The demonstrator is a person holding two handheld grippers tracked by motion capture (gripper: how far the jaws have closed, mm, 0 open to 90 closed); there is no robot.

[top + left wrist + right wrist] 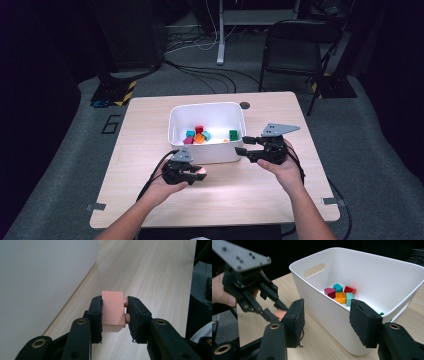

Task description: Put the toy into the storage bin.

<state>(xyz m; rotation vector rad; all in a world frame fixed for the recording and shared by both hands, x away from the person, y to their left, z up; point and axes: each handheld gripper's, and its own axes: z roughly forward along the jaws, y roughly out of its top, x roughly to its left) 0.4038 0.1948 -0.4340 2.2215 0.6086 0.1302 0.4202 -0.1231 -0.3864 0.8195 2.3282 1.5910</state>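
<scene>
Partly, black fingers (96,317) hide the clamped pink block (113,311).

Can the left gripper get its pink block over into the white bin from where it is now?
Probably yes. The left gripper, shut on the pink block, sits just in front of the white bin, whose open top looks free; the right gripper stays at the near right corner.

Between the left gripper (114,315) pads: a block (113,311). Beyond its tips, the bin (176,131), more blocks (198,135) inside.
</scene>
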